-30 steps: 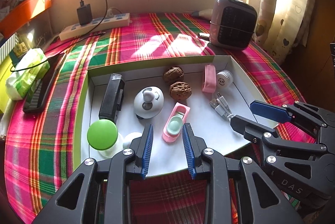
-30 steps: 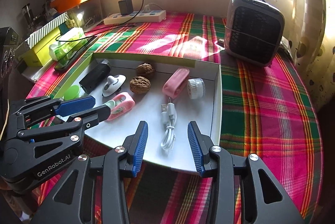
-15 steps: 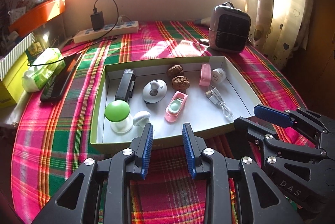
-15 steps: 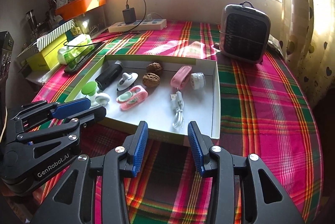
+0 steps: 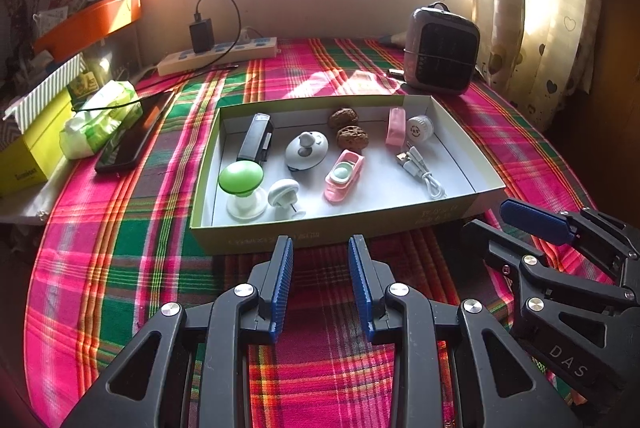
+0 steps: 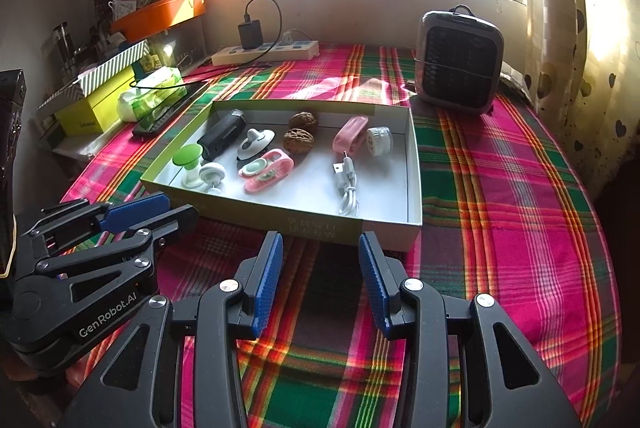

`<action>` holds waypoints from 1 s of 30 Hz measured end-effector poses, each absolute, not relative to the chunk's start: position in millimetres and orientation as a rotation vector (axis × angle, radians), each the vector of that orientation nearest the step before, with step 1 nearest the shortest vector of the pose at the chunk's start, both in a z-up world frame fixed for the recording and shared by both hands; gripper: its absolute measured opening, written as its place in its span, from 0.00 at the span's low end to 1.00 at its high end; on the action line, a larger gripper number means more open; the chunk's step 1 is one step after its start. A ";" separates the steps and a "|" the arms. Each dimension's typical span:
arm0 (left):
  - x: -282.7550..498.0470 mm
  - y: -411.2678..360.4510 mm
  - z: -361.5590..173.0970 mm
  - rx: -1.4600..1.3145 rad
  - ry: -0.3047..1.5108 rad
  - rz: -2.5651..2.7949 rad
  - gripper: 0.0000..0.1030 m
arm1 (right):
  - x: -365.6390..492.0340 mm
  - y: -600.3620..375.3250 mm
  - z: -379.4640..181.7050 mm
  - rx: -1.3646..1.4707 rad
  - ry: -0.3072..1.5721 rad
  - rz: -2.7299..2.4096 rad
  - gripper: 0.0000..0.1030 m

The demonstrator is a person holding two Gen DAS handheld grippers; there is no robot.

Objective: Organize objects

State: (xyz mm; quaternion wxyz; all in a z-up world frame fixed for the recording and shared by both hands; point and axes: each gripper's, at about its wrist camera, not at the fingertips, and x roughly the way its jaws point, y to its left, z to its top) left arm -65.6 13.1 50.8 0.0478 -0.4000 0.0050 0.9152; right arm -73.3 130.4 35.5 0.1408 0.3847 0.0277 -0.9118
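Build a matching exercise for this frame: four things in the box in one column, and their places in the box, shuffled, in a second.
Things:
1. green-topped piece
2. white cable
3. black stapler
4. two walnuts

Places in the box:
A. far side, near the middle
B. near left corner
C. right part, beside the pink holder
D. far left, along the left wall

Pairs: 1-B, 2-C, 3-D, 4-A
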 end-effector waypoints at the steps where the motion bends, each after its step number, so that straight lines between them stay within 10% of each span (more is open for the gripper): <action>1: -63.9 12.2 49.2 -1.228 0.004 2.787 0.26 | -71.6 130.2 34.4 1.116 0.078 -2.631 0.40; 30: -25.3 22.4 13.7 -1.266 0.006 2.846 0.30 | -35.6 133.3 -0.5 1.188 0.090 -2.663 0.49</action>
